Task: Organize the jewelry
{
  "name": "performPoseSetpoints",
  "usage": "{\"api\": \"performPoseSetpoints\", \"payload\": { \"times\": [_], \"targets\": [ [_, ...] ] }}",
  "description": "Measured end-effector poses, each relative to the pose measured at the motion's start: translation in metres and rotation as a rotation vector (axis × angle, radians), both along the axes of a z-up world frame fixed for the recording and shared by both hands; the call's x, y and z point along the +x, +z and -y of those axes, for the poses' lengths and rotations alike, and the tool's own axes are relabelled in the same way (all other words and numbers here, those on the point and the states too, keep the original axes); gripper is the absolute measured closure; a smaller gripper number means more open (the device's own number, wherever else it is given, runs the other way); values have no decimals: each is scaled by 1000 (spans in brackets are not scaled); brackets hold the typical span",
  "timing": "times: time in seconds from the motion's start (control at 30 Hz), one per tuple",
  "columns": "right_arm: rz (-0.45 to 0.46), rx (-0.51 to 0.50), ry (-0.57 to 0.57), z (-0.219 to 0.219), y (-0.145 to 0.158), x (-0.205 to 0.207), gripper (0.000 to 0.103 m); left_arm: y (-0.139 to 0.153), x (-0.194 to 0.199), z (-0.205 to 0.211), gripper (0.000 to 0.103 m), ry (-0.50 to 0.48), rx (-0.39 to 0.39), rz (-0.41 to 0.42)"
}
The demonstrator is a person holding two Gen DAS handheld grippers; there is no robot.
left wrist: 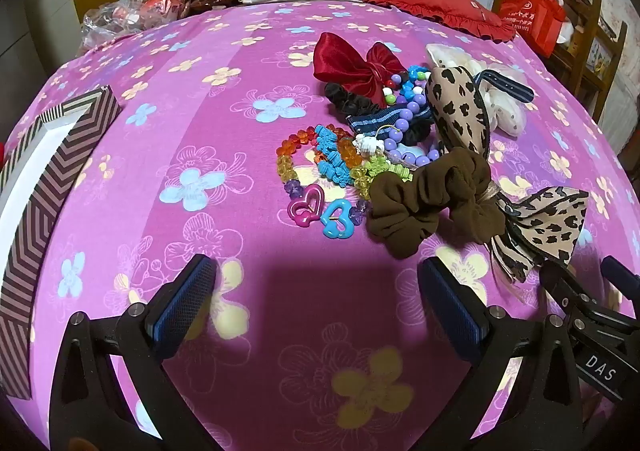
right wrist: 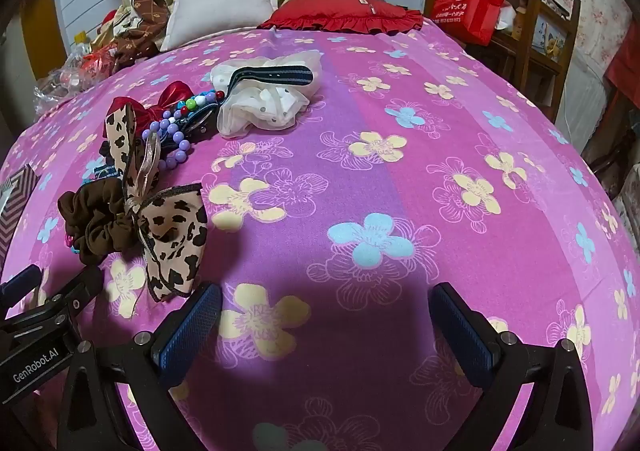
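Observation:
A pile of jewelry and hair accessories lies on the pink flowered bedsheet (left wrist: 224,131). It holds a red bow (left wrist: 352,65), a brown scrunchie (left wrist: 432,203), a leopard-print bow (left wrist: 460,107), purple beads (left wrist: 404,119), a rainbow bead bracelet (left wrist: 316,159), and pink (left wrist: 306,207) and blue (left wrist: 338,221) heart rings. A striped open box (left wrist: 48,179) stands at the left. My left gripper (left wrist: 318,291) is open and empty, just short of the pile. My right gripper (right wrist: 326,315) is open and empty over bare sheet, right of the leopard bow (right wrist: 172,235) and scrunchie (right wrist: 96,219).
A white dotted fabric piece with a striped band (right wrist: 264,95) lies beyond the pile. A white pillow (right wrist: 224,3), a red cushion (right wrist: 344,13) and bedding crowd the headboard. Red bags (right wrist: 468,11) and a wooden chair (right wrist: 548,35) stand right of the bed.

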State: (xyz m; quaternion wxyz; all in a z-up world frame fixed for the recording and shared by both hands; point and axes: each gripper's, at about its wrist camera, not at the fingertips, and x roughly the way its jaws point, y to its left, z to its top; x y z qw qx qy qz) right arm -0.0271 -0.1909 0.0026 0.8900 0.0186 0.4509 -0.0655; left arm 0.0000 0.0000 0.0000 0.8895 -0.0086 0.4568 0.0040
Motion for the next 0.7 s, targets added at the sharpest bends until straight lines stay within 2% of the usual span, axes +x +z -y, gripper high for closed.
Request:
{"api": "performPoseSetpoints", "payload": {
  "times": [0.57, 0.7],
  "targets": [
    [-2, 3, -3, 2, 0, 3, 0, 1, -2, -1, 0, 6, 3, -1],
    [-11, 5, 15, -1, -1, 6, 0, 7, -17, -6, 6, 17, -9, -11]
  ]
}}
